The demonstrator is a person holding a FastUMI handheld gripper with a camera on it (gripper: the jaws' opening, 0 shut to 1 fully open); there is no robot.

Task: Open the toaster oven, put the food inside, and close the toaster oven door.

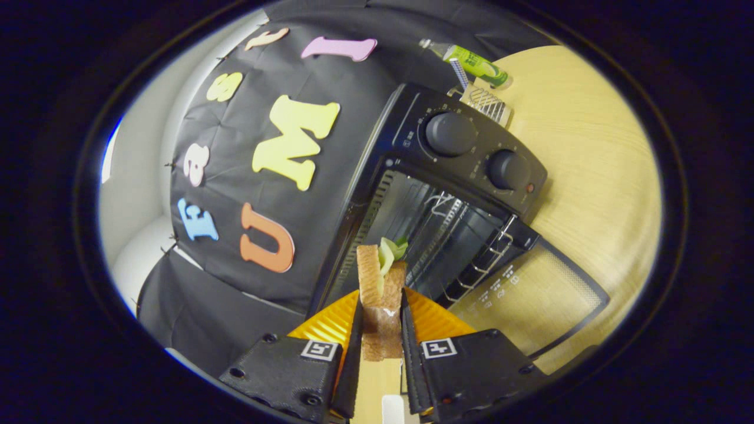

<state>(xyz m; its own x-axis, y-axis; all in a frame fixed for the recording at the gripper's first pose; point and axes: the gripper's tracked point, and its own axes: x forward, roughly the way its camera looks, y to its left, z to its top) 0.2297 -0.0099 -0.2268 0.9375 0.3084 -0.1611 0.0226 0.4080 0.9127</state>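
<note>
Hand-held gripper (382, 321) clamps the sandwich (380, 294) by both bread faces, lettuce poking out far end; it looks light, soft, squashy, so gentle mid-slice pressure. Just beyond, the toaster oven (447, 194) on the bench (589, 176) stands open, door (530, 300) folded down, rack (471, 247) visible.

Your gripper (382, 321) is clamped on a sandwich (381, 294), both fingers pressing its bread sides, green lettuce poking out the far end. The view is rolled sideways. Just ahead of the sandwich, the toaster oven (453, 194) sits on the wooden table (595, 176) with its glass door (530, 300) dropped fully open, wire rack (465, 247) showing inside. Two knobs (450, 134) on its panel. Beyond the oven, near the table's far edge, a green bottle (474, 62) and a small grater-like tool (483, 101).
</note>
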